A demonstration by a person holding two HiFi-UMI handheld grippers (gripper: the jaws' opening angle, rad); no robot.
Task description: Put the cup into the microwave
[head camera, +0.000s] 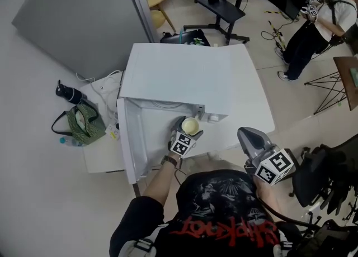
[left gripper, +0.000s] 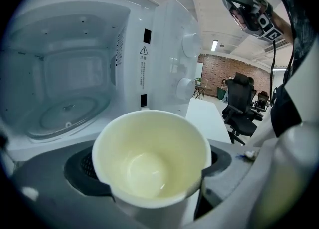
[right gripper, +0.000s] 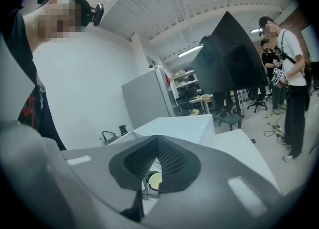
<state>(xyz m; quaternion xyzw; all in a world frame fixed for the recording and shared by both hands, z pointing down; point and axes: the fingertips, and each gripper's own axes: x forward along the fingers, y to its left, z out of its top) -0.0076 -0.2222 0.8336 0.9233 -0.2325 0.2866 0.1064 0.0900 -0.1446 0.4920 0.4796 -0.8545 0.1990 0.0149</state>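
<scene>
ribbed dark pads (left gripper: 82,167) of the left gripper (head camera: 188,131) are clamped on either side of a cream paper cup (left gripper: 149,148), which stands upright between them, mouth up and empty. its long axis runs vertically, across the line of the jaws. just beyond the rim, ahead and to the left, the cavity of the white microwave (head camera: 184,74) opens, with the glass turntable (left gripper: 67,116) lying on its floor; ahead and to the right sit the control panel's two knobs (left gripper: 192,45). the head view shows the cup at the mouth of the opening, towards the panel side, not yet over the turntable, with the door (head camera: 133,150) swung wide to the left and out of the way. so the coming move looks like a push forward with a drift leftward, keeping the cup level and clear of the panel edge, then a lowering onto the glass. the right gripper (right gripper: 149,172) hangs well back by the person's body, jaws together on nothing, and is the farther of the two.
</scene>
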